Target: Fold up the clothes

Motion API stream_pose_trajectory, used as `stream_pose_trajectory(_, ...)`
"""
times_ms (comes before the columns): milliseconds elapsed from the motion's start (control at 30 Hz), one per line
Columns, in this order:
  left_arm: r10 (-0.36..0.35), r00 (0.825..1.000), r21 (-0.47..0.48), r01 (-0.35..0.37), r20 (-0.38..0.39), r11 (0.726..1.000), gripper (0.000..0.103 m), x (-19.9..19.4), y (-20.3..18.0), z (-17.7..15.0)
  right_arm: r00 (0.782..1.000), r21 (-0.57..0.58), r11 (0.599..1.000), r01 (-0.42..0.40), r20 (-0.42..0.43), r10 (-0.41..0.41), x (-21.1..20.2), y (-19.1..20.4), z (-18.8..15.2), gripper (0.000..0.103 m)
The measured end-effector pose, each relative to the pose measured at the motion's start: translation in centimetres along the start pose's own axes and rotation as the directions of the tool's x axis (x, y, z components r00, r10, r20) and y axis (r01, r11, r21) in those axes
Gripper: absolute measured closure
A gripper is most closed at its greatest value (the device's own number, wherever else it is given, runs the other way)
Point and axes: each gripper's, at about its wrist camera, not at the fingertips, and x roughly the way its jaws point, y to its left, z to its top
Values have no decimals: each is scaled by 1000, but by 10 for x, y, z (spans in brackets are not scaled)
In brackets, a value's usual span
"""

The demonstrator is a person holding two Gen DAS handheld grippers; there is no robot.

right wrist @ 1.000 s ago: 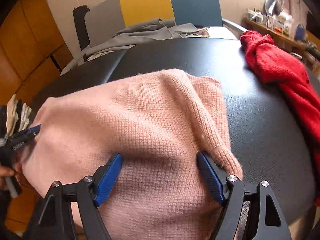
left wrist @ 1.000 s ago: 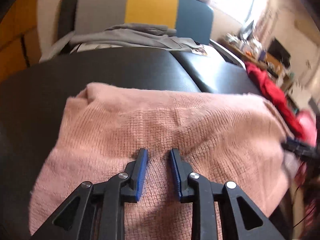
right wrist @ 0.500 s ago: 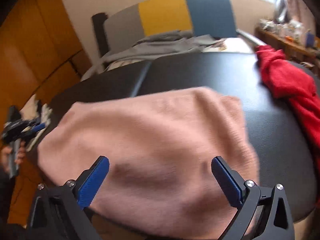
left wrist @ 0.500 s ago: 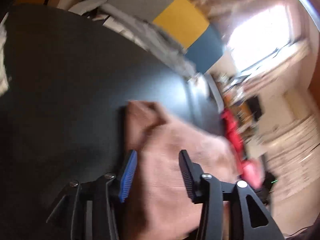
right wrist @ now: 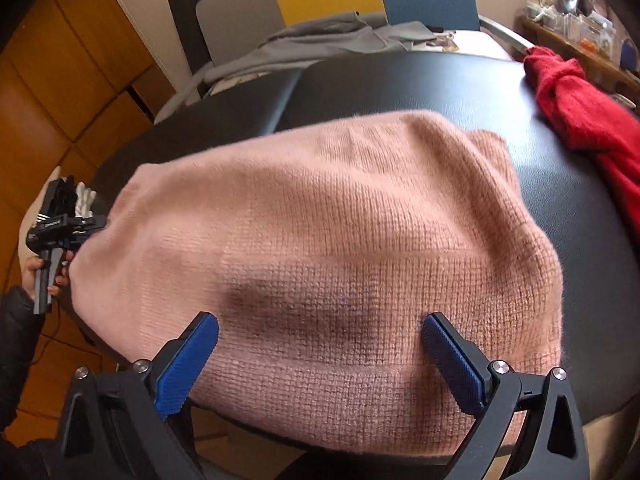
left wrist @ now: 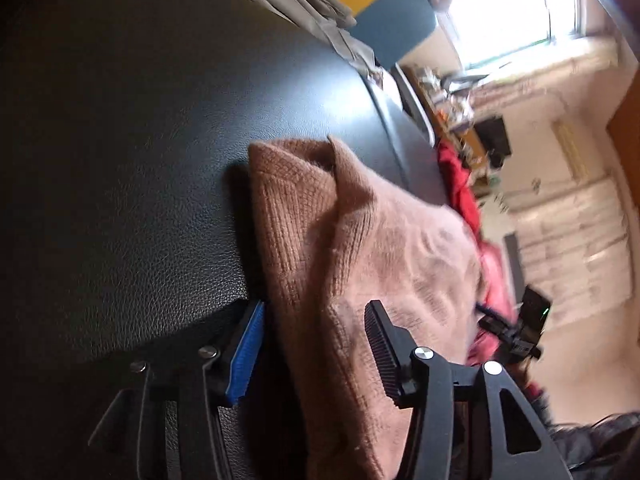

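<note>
Pink knitted sweater [right wrist: 320, 248], folded on black padded table [right wrist: 400, 80]: my left gripper [left wrist: 312, 344], jaws just widening, straddles its edge ungripped; right gripper [right wrist: 320, 360] gapes wide above, empty, ready to square it.

On black padded table [right wrist: 400, 80] — one pink knitted sweater [right wrist: 320, 240], one red garment [right wrist: 576, 108]. Beyond table — one grey garment [right wrist: 320, 40]. Two grippers: left gripper [left wrist: 312, 344], right gripper [right wrist: 320, 356].

black grippers, blue-padded fingers [right wrist: 186, 362], silver screws, dark sleeve [right wrist: 16, 332]
</note>
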Motion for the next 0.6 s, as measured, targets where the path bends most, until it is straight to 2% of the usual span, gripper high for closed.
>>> stream_pose_trajectory(167, 9, 1000, 39, -9, 14, 999, 48, 10, -8, 14, 1000, 3, 1000, 12, -14, -12, 10, 1, -3, 0)
stream_pose_trajectory(233, -49, 998, 2, 49, 46, 999, 36, 11, -4, 14, 1000, 1, 1000, 15, -17, -15, 11, 1, -3, 0)
stream_pose_trajectory(267, -64, 996, 0, 64, 63, 998, 36, 10, -4, 13, 1000, 1, 1000, 16, -18, -16, 12, 2, -3, 0)
stream_pose_trajectory(300, -78, 994, -2, 79, 79, 997, 39, 10, -5, 12, 1000, -1, 1000, 17, -17, -17, 13, 2, -4, 0)
stream_pose_trajectory(367, -92, 994, 12, 91, 63, 996, 57, 18, -7, 10, 1000, -7, 1000, 25, -16, -26, 14, 3, -4, 0)
stream_pose_trajectory(400, -99, 994, 18, 98, 54, 995, 80, 22, -8, 9, 999, -10, 1000, 29, -16, -29, 15, 3, -5, 0)
stream_pose_trajectory(467, -145, 988, -36, 147, 42, 988, 84, 25, -1, 5, 999, -17, 999, 35, -17, -35, 16, 4, -6, 0)
stream_pose_trajectory(600, -58, 995, -14, 59, 85, 998, 89, 13, -11, 3, 999, -30, 999, 35, -19, -36, 17, 5, -8, 0)
